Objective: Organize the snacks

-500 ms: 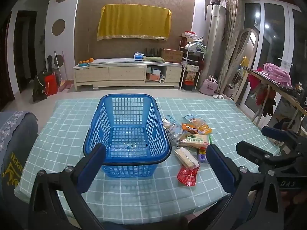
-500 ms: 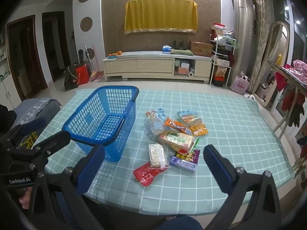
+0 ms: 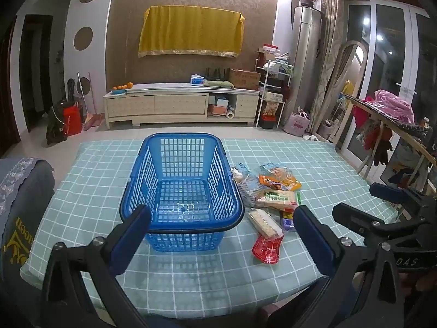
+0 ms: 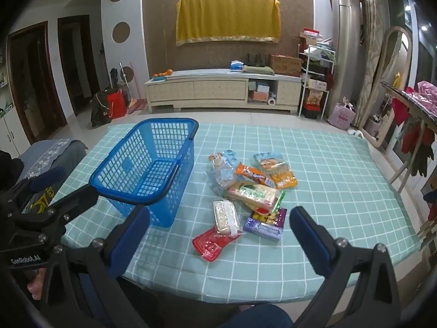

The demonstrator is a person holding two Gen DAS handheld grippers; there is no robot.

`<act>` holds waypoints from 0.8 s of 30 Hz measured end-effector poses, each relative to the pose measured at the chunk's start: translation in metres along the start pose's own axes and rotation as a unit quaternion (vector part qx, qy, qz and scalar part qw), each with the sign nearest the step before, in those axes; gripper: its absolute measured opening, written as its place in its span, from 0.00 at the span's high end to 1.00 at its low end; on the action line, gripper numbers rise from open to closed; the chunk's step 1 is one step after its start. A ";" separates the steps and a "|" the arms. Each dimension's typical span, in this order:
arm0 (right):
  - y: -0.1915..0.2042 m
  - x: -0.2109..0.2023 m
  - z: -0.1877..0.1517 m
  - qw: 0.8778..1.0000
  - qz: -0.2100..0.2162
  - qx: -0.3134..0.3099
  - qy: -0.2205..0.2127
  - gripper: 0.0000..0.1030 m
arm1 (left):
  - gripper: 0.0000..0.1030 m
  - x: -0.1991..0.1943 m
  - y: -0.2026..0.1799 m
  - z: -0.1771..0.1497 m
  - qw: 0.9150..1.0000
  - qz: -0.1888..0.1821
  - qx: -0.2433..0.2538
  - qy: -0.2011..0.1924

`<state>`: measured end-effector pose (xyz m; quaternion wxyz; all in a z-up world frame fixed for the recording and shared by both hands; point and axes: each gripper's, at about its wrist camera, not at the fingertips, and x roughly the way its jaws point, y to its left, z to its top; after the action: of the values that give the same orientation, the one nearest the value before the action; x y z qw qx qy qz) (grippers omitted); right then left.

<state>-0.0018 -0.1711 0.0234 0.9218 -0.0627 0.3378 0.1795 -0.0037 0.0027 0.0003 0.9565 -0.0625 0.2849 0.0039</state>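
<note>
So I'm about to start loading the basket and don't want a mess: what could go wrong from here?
1. The snacks overlap in a pile; grabbing the cracker pack may drag the red packet under it.
2. The empty basket looks light, so a knock could push it.
3. The right gripper and left gripper are open and close together, so they might collide.

"GenRobot.AI" stands on the left hand-held gripper (image 4: 52, 183).
</note>
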 end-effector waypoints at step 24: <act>0.000 -0.001 -0.005 1.000 0.000 -0.001 0.005 0.00 | 0.00 -0.003 -0.002 0.002 1.000 0.000 0.003 0.003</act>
<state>-0.0056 -0.1730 0.0204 0.9201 -0.0644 0.3421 0.1798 -0.0049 0.0006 0.0036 0.9558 -0.0595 0.2878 0.0033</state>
